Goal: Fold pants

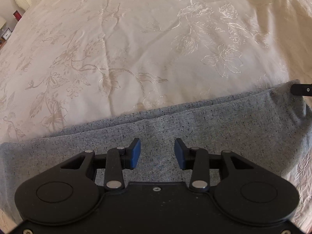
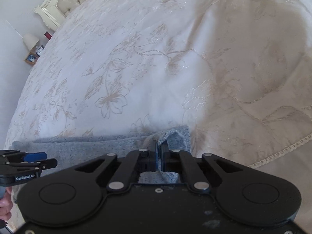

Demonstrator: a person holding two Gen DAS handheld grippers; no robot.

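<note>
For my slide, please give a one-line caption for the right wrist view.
Right tool shut on a corner of the speckled grey fabric pants, which lie on the cream floral-embroidered bedspread.

The pants run off the left wrist view's left edge and under the left gripper's body, so their near part is hidden. Only a stub of the right gripper shows at that view's right edge. In the right wrist view, the pinched fabric fold vanishes between the pads. The bedside clutter (perhaps a lamp and frames) is too small to identify.
</note>
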